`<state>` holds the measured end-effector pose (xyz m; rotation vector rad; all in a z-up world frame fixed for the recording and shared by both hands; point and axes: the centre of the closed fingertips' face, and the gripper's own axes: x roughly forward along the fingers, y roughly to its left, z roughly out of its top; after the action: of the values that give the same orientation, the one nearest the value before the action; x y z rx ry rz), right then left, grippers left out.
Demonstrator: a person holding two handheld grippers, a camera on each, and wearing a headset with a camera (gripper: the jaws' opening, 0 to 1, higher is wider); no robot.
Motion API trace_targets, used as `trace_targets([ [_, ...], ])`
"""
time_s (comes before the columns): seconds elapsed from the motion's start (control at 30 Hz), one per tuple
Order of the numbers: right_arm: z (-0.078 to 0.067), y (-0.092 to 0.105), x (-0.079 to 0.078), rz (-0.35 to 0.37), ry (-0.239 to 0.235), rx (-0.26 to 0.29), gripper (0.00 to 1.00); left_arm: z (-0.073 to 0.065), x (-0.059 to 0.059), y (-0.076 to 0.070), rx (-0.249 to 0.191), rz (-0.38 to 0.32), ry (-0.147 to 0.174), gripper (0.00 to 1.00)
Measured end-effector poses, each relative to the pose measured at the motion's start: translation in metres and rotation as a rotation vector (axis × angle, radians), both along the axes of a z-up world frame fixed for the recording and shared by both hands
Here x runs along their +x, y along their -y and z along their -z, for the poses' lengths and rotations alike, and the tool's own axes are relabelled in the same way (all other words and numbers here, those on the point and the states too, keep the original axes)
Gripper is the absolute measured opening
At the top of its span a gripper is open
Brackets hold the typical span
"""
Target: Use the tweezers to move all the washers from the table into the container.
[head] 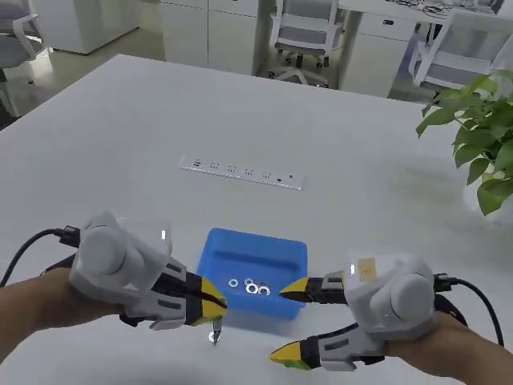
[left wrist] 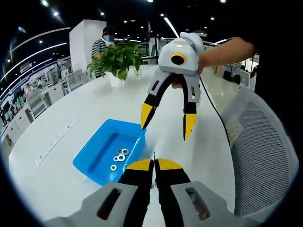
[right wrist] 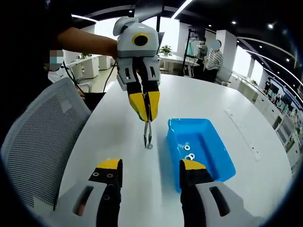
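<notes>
the left gripper point(head: 215, 298) sits just off the blue container's point(head: 256, 241) near left corner, its body lying nearly level and its yellow-tipped jaws pointing in toward the container. they are clenched on a pair of tweezers point(right wrist: 147, 130), which hang tips-down from the jaws. the tweezer tips meet a single washer point(right wrist: 149, 146) at the white table point(head: 120, 120) surface just beside the container's near left wall; whether that washer is lifted or resting cannot be told. the right gripper point(head: 288, 321) is held at the container's near right corner, facing the left gripper, its jaws spread wide and holding nothing, one tip at the container's near rim and the other lower, over the table in front of the container. the left forearm point(head: 24, 309) comes in from the container's left, the right forearm point(head: 473, 357) from its right. several washers point(head: 252, 287) lie in a loose cluster on the container floor, toward its near side. a white power strip point(head: 240, 172) lies on the table beyond the container, and a leafy potted plant point(head: 481, 136) stands far off to the container's right.
</notes>
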<state>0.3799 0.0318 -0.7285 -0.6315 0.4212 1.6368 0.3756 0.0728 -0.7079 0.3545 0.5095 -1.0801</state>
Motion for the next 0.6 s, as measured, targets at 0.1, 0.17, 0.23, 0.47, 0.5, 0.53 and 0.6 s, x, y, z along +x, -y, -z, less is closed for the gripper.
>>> trace_targets([
  [0.1, 0.003, -0.007, 0.0, -0.026, -0.002, -0.003, 0.46, 0.0, 0.001, 0.0, -0.003, 0.005, -0.003, 0.06],
  [0.17, 0.006, -0.012, -0.001, -0.051, 0.0, -0.009, 0.44, 0.0, 0.001, -0.001, -0.003, 0.008, -0.004, 0.06],
  [0.23, 0.008, -0.017, -0.002, -0.07, 0.001, -0.013, 0.42, 0.0, 0.0, 0.0, -0.002, 0.01, -0.006, 0.06],
  [0.47, 0.014, -0.033, -0.002, -0.118, 0.005, -0.01, 0.32, -0.001, -0.002, 0.001, -0.005, 0.024, -0.021, 0.06],
  [0.5, 0.014, -0.037, -0.002, -0.123, 0.004, -0.008, 0.3, -0.001, -0.003, 0.001, -0.005, 0.027, -0.022, 0.06],
  [0.53, 0.015, -0.04, -0.002, -0.129, 0.0, -0.006, 0.29, -0.001, -0.003, 0.001, -0.005, 0.029, -0.021, 0.06],
  [0.6, 0.017, -0.046, -0.004, -0.142, -0.015, -0.003, 0.27, -0.001, -0.002, 0.001, -0.007, 0.026, -0.022, 0.06],
])
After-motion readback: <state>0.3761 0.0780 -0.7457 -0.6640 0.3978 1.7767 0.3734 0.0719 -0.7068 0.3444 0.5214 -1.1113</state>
